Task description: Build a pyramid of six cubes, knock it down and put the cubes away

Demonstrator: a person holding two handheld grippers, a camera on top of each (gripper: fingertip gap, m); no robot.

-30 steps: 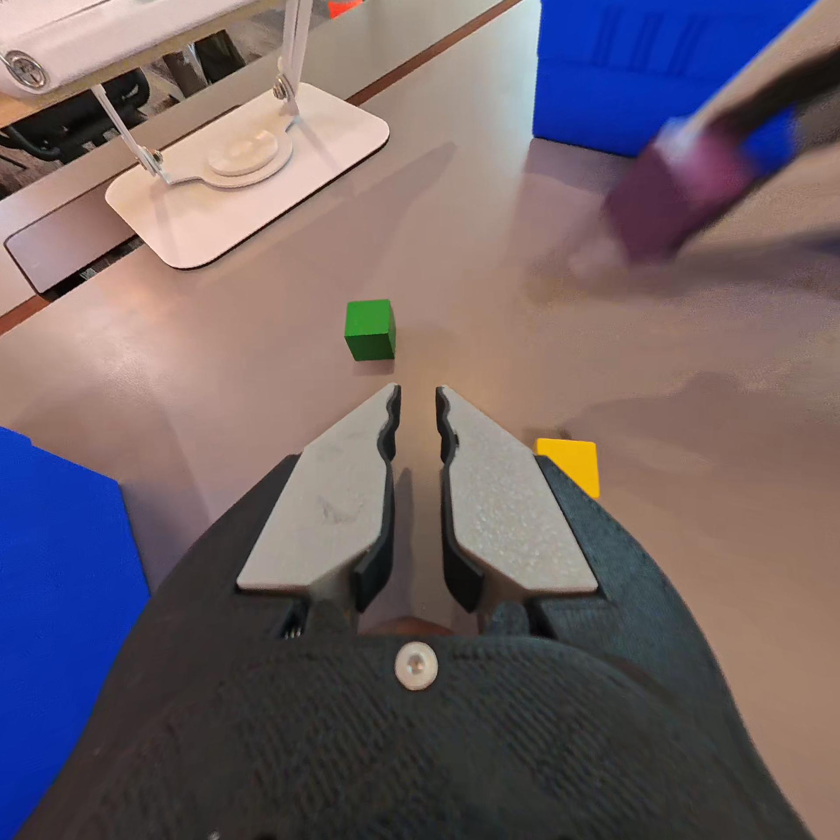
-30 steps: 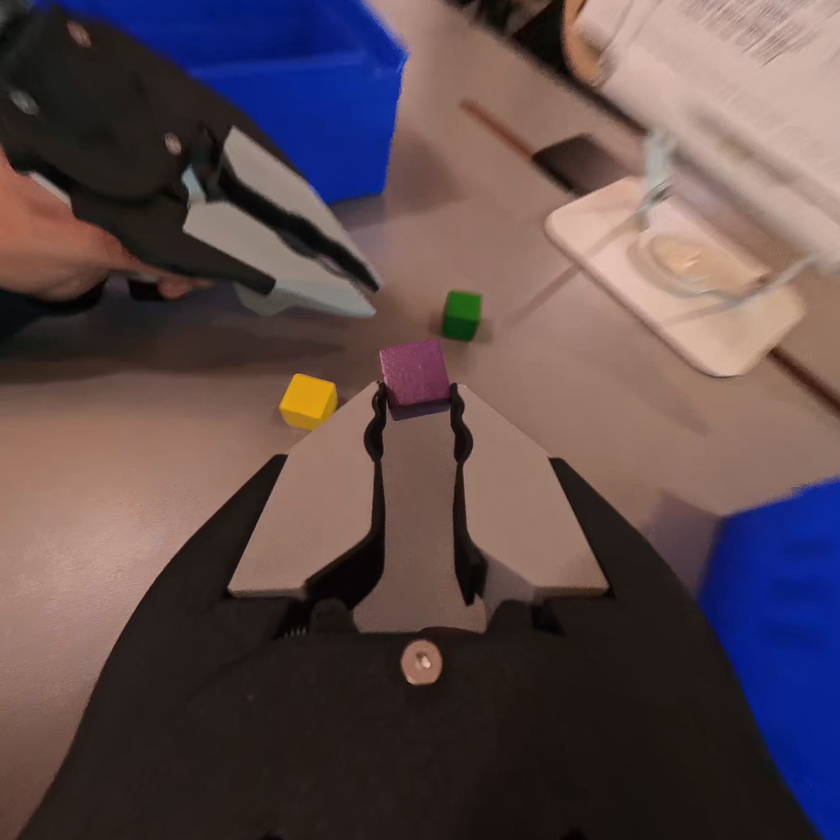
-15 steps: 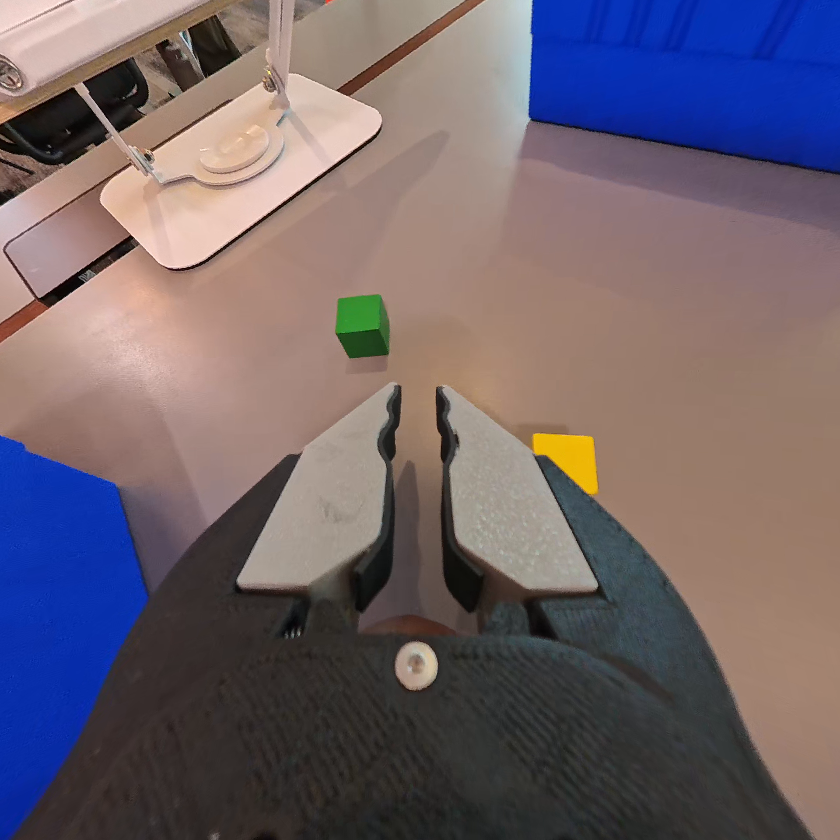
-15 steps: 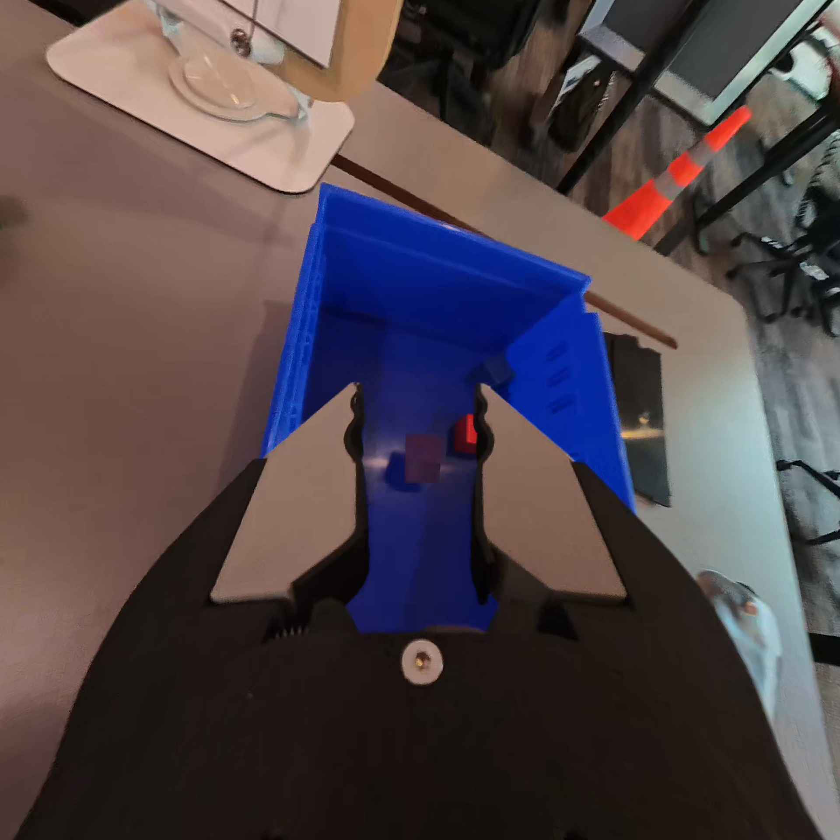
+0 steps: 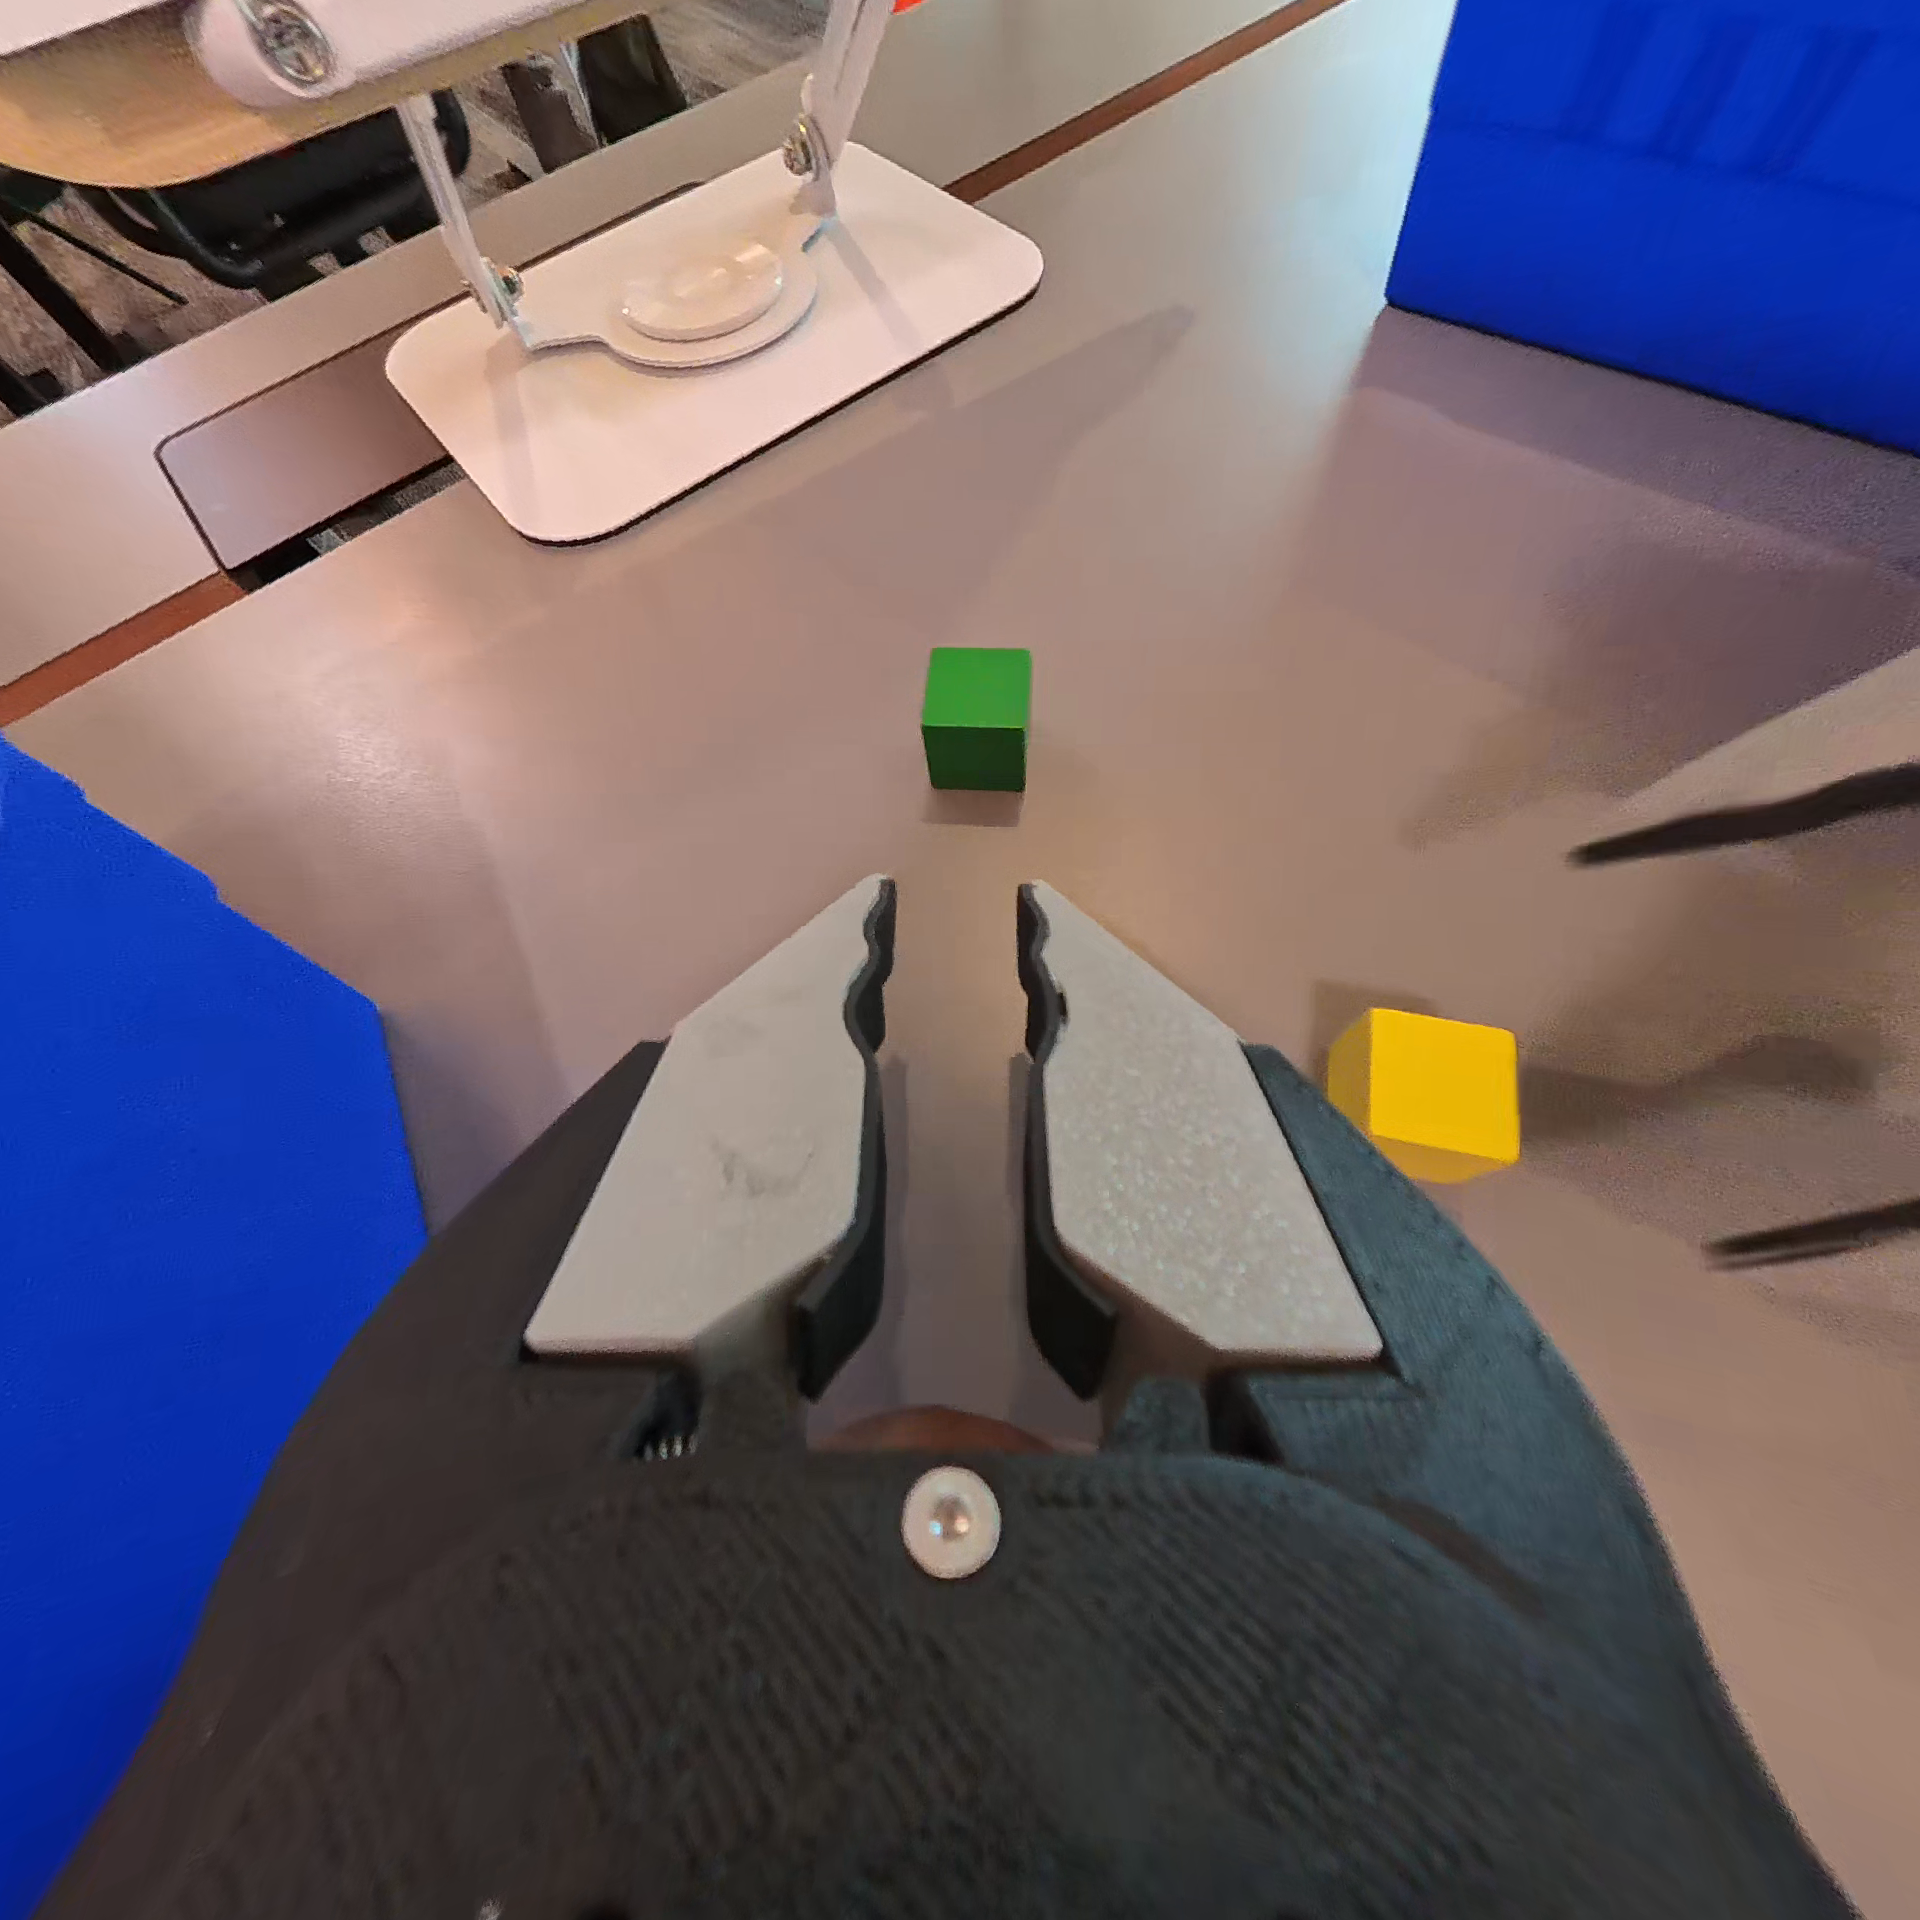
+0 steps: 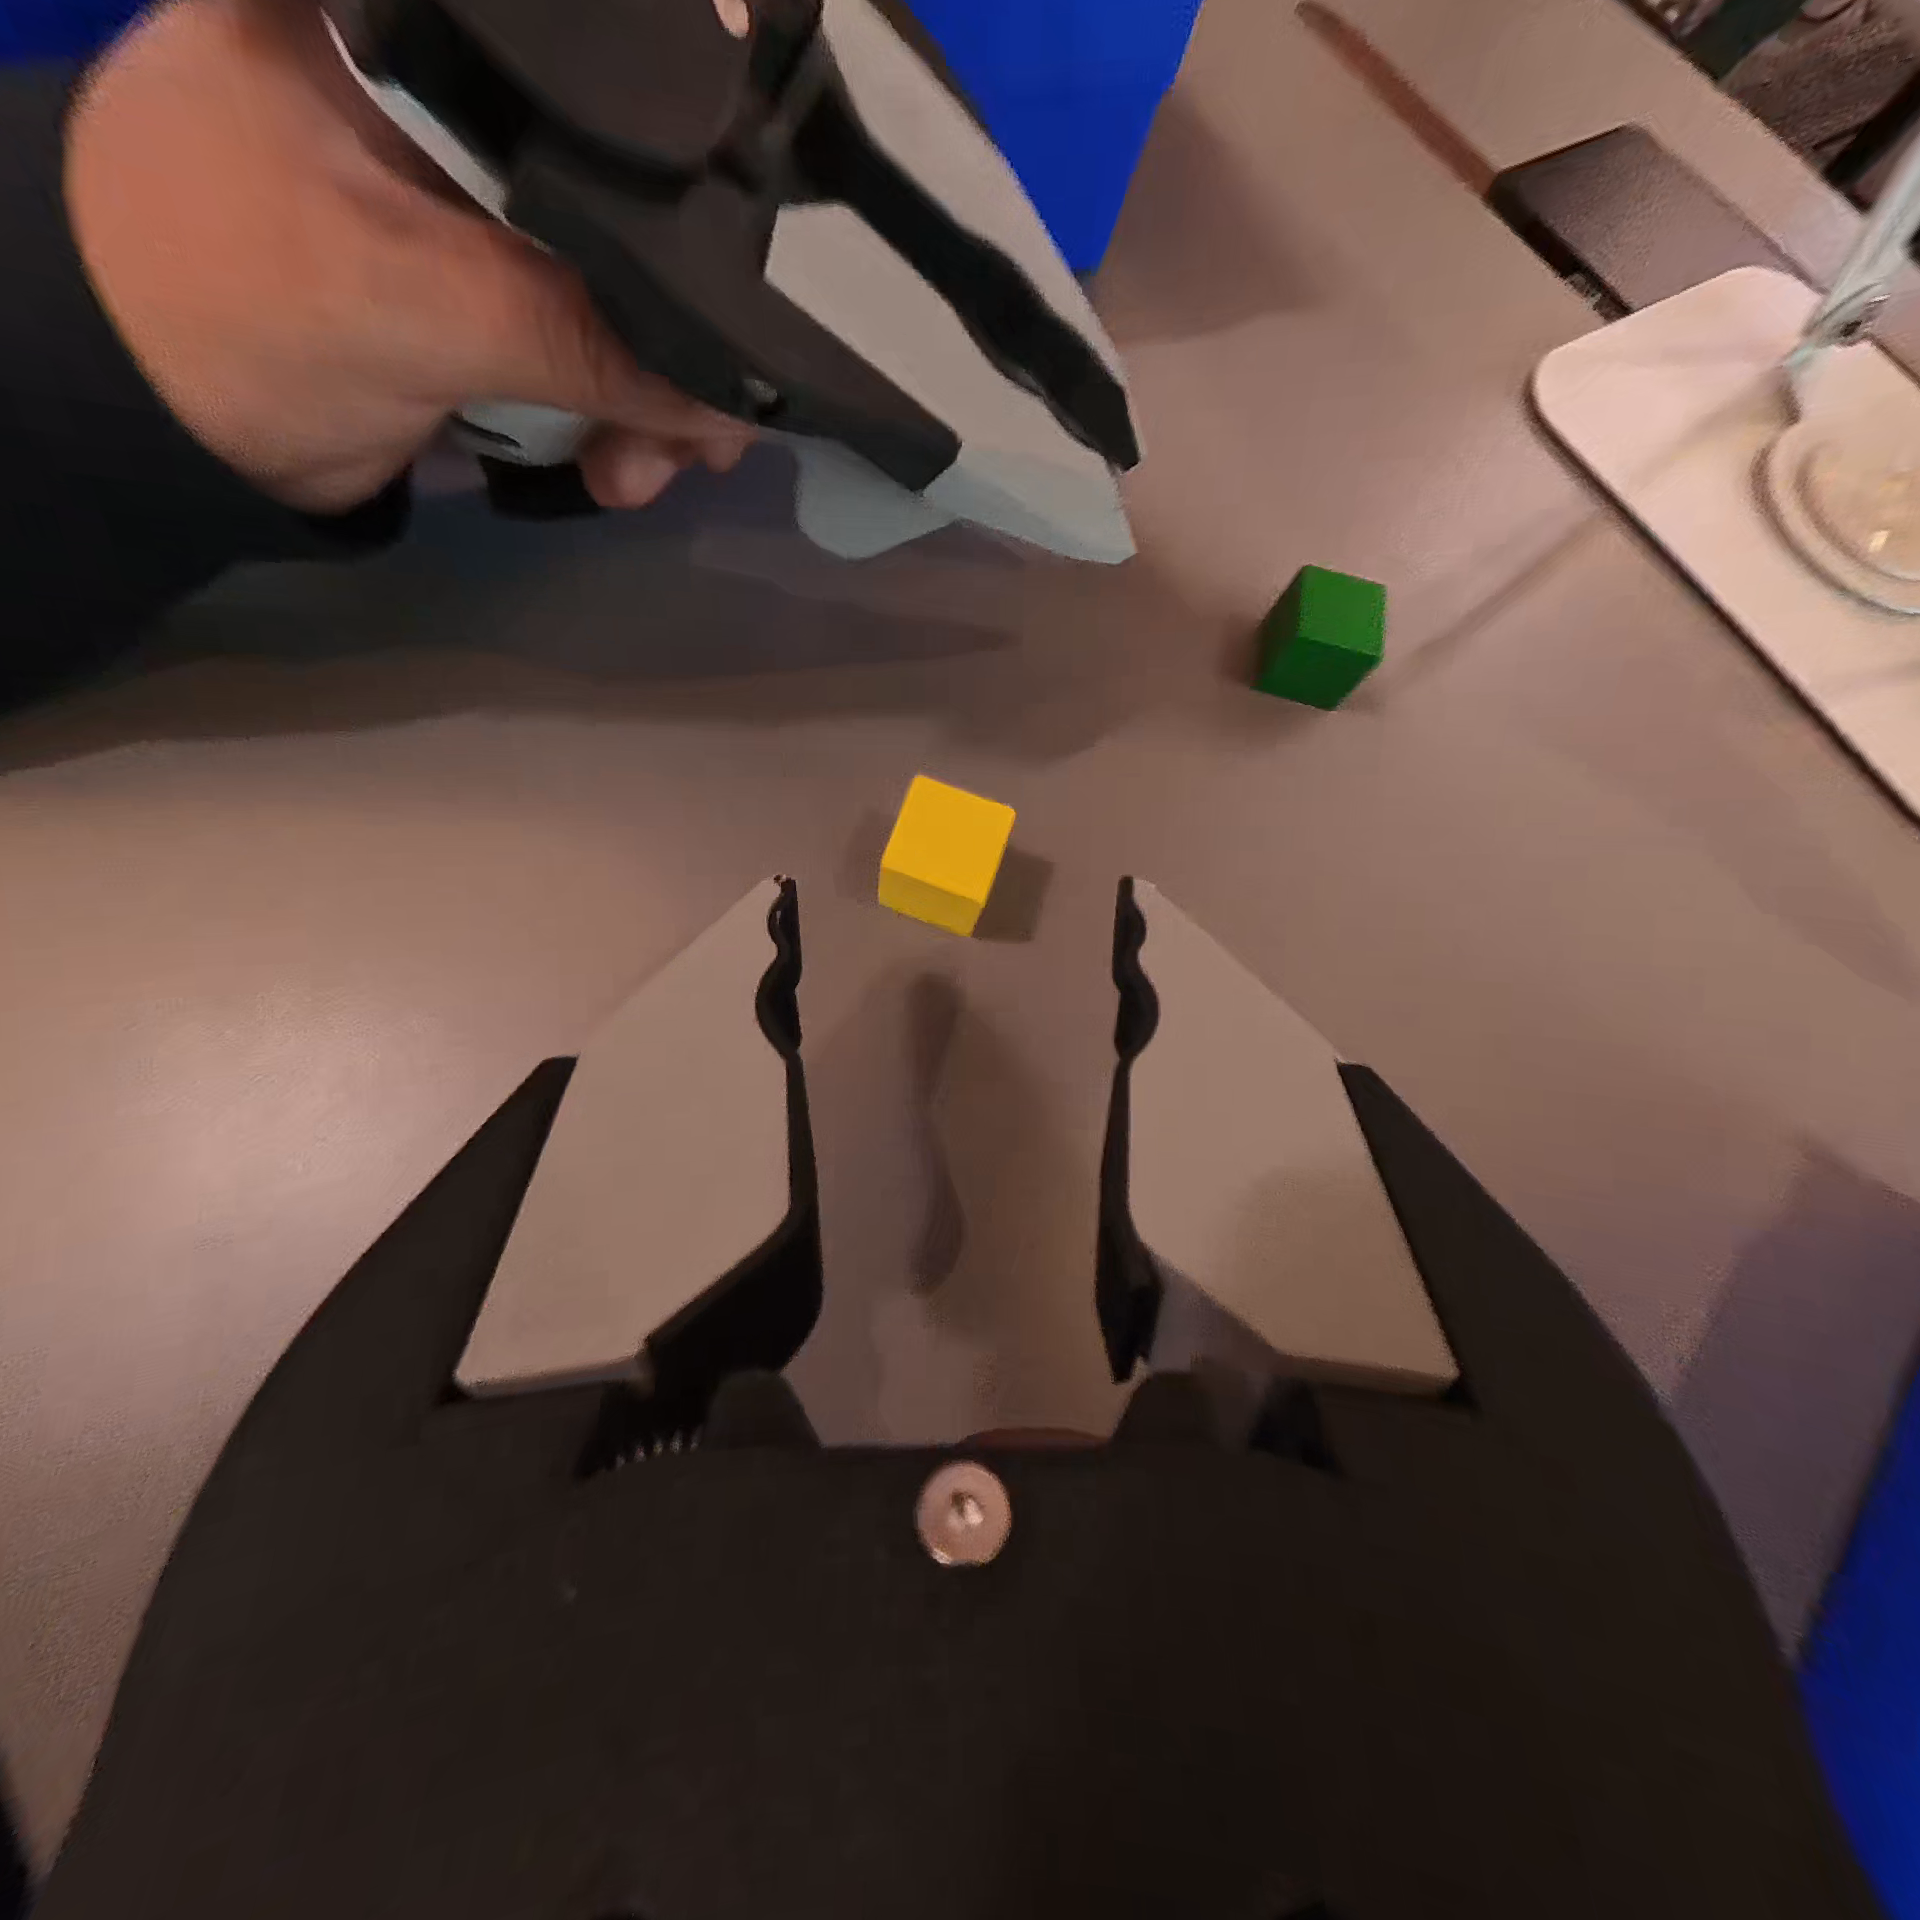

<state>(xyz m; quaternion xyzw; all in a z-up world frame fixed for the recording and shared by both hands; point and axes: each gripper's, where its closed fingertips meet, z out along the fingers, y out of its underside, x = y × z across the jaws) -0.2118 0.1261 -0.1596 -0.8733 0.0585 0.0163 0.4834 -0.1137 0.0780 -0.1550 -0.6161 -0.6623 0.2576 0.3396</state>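
Note:
A green cube (image 5: 977,717) sits on the brown table just ahead of my left gripper (image 5: 953,904), which is empty with its jaws a narrow gap apart. A yellow cube (image 5: 1429,1091) lies to its right. In the right wrist view my right gripper (image 6: 956,894) is wide open and empty, low over the table, with the yellow cube (image 6: 945,868) just beyond its fingertips. The green cube (image 6: 1320,639) is farther right. The left gripper (image 6: 1101,488) hovers at upper left, held by a hand (image 6: 312,291). The right gripper (image 5: 1647,1055) shows blurred at the left view's right edge.
One blue bin (image 5: 156,1143) stands at my left and another (image 5: 1662,208) at the far right; blue bins also show in the right view at the top (image 6: 1049,104) and right edge (image 6: 1870,1558). A white stand base (image 5: 727,364) sits at the table's far edge (image 6: 1714,468). The right gripper is farther from the green cube (image 5: 977,717), some 12 cm, than the left, some 6 cm. It turns up in the right wrist view (image 6: 1307,602) as well.
My right gripper let the purple cube go into the blue bin, then swung back over the table, open behind the yellow cube. My left gripper shifted slightly and its jaws parted a little.

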